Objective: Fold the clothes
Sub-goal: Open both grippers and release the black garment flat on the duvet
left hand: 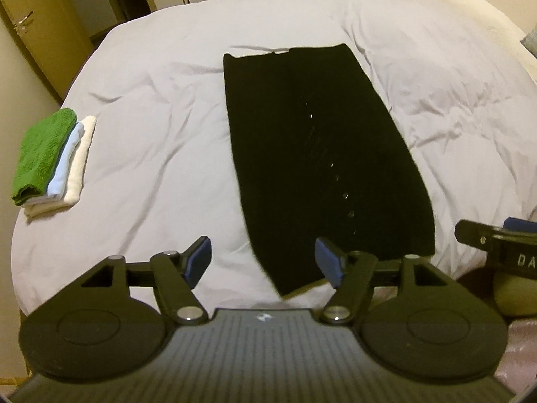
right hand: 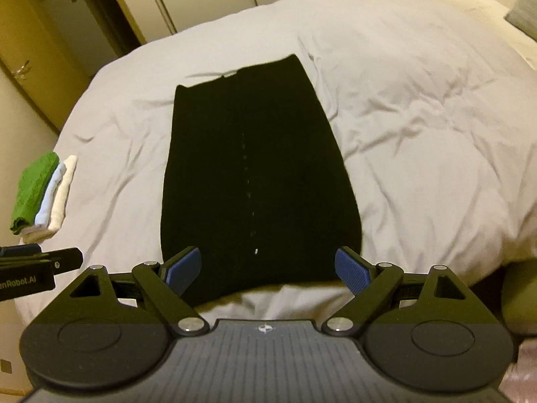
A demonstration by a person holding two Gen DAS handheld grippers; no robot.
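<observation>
White bed (left hand: pixel 151 127) fills my view. Both my left claw (left hand: pixel 265 262) and right claw (right hand: pixel 268 268) gape wide, holding nothing. Ahead lies the black garment (right hand: pixel 255 181); its 1 near edge hides behind my fingers (right hand: pixel 183 268).

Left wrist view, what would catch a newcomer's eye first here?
A long black garment lies flat down the middle of the pale bed cover, with a row of small buttons. At the cover's left edge sits a small stack of folded cloths, green on top. Both hand-held grippers hang open near the garment's near end.
</observation>
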